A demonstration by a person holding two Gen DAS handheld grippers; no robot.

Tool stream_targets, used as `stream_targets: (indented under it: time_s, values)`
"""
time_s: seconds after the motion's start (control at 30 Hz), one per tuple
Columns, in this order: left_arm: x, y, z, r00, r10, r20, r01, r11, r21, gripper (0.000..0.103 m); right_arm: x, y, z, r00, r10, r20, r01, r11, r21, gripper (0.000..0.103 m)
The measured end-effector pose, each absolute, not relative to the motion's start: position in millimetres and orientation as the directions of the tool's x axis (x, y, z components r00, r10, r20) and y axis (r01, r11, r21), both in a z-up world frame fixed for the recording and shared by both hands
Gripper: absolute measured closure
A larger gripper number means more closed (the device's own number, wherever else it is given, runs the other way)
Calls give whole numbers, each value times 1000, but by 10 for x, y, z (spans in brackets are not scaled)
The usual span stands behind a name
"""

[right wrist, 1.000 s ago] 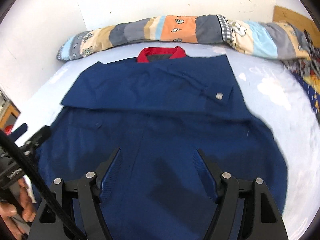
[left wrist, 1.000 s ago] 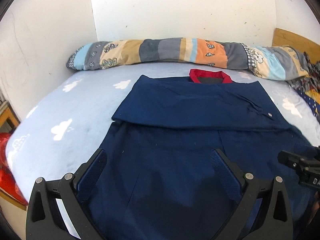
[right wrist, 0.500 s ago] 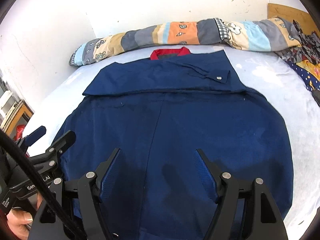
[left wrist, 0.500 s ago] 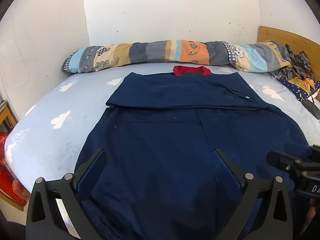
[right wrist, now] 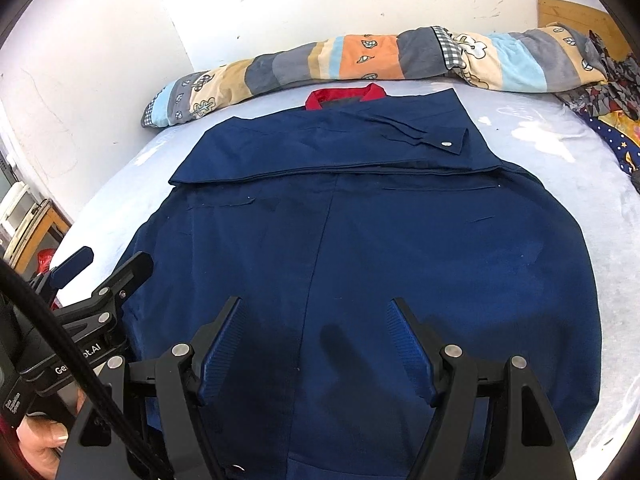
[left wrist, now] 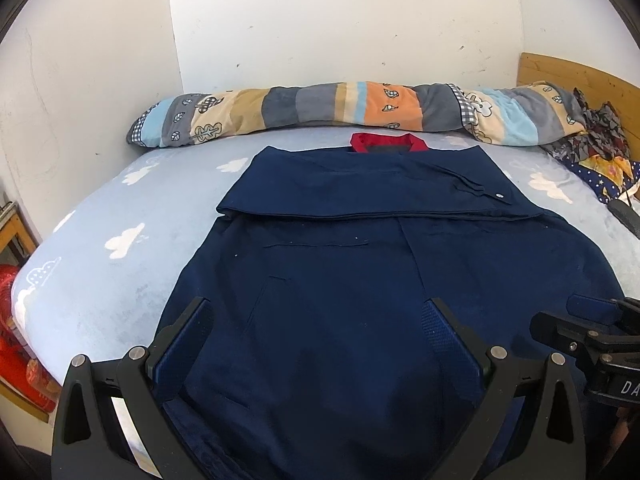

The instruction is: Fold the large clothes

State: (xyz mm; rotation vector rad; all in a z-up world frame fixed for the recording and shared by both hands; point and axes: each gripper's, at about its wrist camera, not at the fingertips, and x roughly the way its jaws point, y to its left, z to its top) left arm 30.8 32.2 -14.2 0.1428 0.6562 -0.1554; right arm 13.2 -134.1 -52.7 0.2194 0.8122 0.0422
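Left wrist view shows your left gripper (left wrist: 320, 328) with its jaws spread wide and nothing between them, low in the frame over the navy garment (left wrist: 360, 280). The garment lies flat mid-frame on the cloud-print bed (left wrist: 100, 240), sleeves folded across, red collar (left wrist: 386, 143) at top. Your right gripper (right wrist: 316, 330) likewise gapes, empty.

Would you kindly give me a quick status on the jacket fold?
Left gripper and right gripper open, empty, over the hem. Navy jacket flat on bed, sleeves folded across chest. Nothing in the way.
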Motion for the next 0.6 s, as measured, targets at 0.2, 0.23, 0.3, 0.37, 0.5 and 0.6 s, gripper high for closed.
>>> stream_targets:
  time_s: [0.2, 0.23, 0.3, 0.37, 0.5, 0.6]
  values:
    - [318, 327, -162, 778, -97, -621, 186, 979, 79, 0, 134, -1349, -530, 687, 129, -715, 50, 973, 224, 26]
    - [325, 331, -163, 776, -98, -623, 187, 979, 78, 0, 131, -1352, -530, 688, 129, -714, 53, 973, 226, 26]
    - [328, 340, -168, 775, -97, -624, 184, 980, 76, 0, 126, -1351, -524, 688, 131, -714, 50, 973, 226, 26]
    - [325, 339, -169, 776, -94, -624, 182, 980, 79, 0, 118, -1349, -519, 690, 128, -712, 48, 974, 222, 26]
    - [321, 344, -172, 778, -92, -622, 180, 980, 81, 0, 102, -1343, -521, 691, 130, -711, 41, 975, 218, 26]
    - [325, 349, -174, 776, -94, -623, 182, 980, 79, 0, 85, -1346, -513, 693, 127, -710, 39, 976, 214, 26]
